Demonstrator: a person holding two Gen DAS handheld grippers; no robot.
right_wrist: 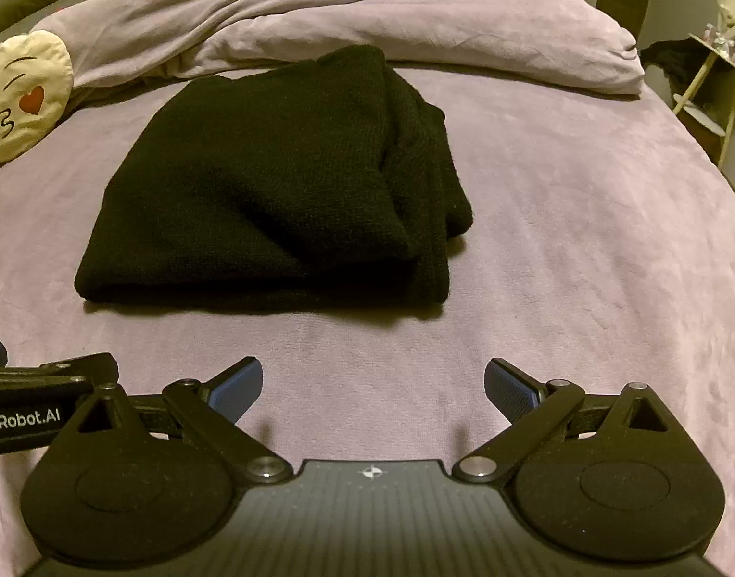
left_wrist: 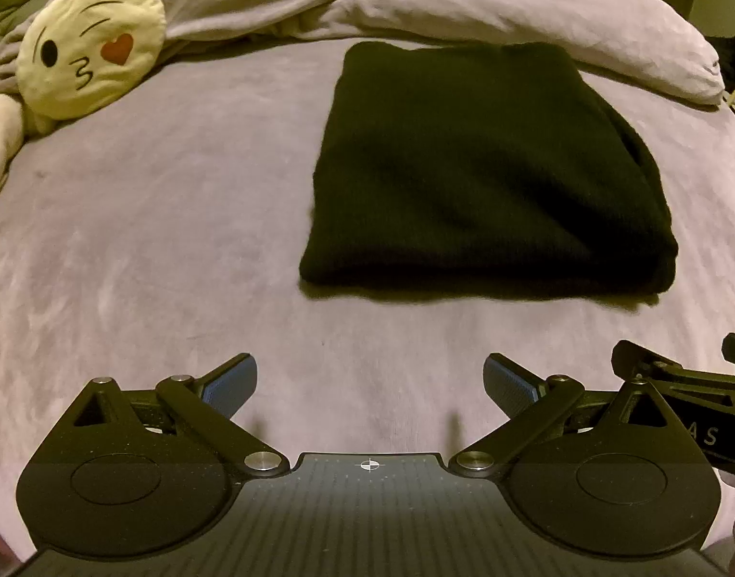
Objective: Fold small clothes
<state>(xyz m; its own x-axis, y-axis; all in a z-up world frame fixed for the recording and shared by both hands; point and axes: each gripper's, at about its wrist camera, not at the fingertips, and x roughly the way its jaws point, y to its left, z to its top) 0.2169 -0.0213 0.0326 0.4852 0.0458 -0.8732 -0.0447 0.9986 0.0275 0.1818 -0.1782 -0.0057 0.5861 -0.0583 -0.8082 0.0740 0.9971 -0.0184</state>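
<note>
we see a folded black knit sweater (left_wrist: 487, 168) lying on the mauve bed sheet (left_wrist: 151, 240), well apart from both claws. the left gripper (left_wrist: 370, 384) and right gripper (right_wrist: 373, 387) stand wide open, empty. an emoji pillow (left_wrist: 91, 45) leans, perhaps, on the bunched duvet (left_wrist: 463, 5).

White lettering "enRobot.AI", cut off at frame edge, on black body of left gripper (right_wrist: 31, 420), seen from right wrist view. Faint letters "AS" on black body of right gripper (left_wrist: 704, 432), seen from left wrist view. No other readable text.
</note>
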